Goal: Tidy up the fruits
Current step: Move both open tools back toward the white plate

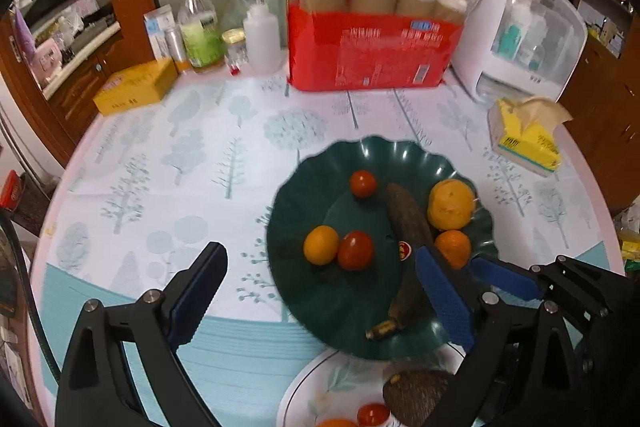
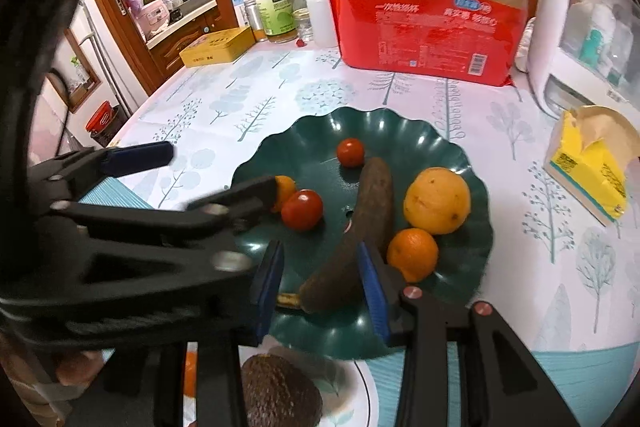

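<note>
A dark green scalloped plate (image 1: 320, 299) holds a blackened banana (image 1: 404, 227), two tomatoes (image 1: 363, 183), a small orange (image 1: 321, 245), a mandarin (image 1: 453, 247) and a large yellow citrus (image 1: 451, 204). My left gripper (image 1: 320, 253) hovers above the plate's left half, wide open and empty. In the right wrist view my right gripper (image 2: 320, 255) hangs over the banana (image 2: 372, 203) near its stem end, jaws a narrow gap apart and not pressing on it. A white plate (image 2: 360, 387) at the near edge carries an avocado (image 2: 280, 391), a tomato (image 1: 372, 414) and an orange.
At the back of the table stand a red pack of paper cups (image 1: 372, 55), bottles (image 1: 200, 35), a yellow tin (image 1: 136, 87) and a white appliance (image 1: 520, 39). A yellow tissue box (image 1: 524, 143) sits right of the green plate. The round table's edge curves along the left.
</note>
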